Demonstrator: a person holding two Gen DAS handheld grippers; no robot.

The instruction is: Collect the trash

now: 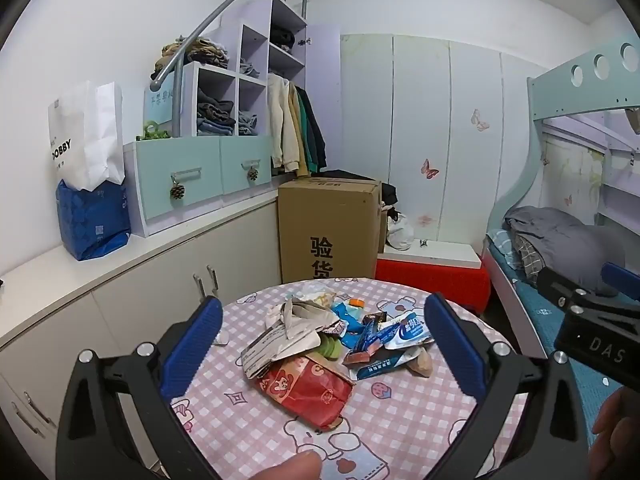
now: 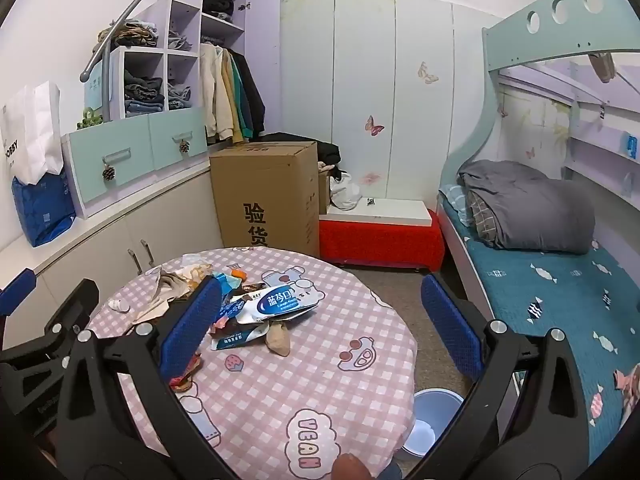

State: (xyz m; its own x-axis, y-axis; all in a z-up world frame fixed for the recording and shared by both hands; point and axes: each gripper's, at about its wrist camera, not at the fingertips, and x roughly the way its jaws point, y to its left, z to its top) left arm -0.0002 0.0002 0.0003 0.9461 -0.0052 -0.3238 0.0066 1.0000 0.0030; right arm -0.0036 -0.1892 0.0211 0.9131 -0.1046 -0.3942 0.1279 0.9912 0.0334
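Blue-padded left gripper [image 1: 322, 344] tilted down over trash pile [image 1: 320, 344], jaws wide

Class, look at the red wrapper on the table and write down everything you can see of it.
The red wrapper is a crumpled, glossy packet, probably foil or plastic, printed with cartoon bear faces and pale trim. It lies flat on the pink checked tablecloth at the near edge of the trash pile, torn open at one end. A folded printed paper overlaps its far edge. It lies between the open fingers of the left gripper, which do not touch it. In the right wrist view a finger hides most of it.
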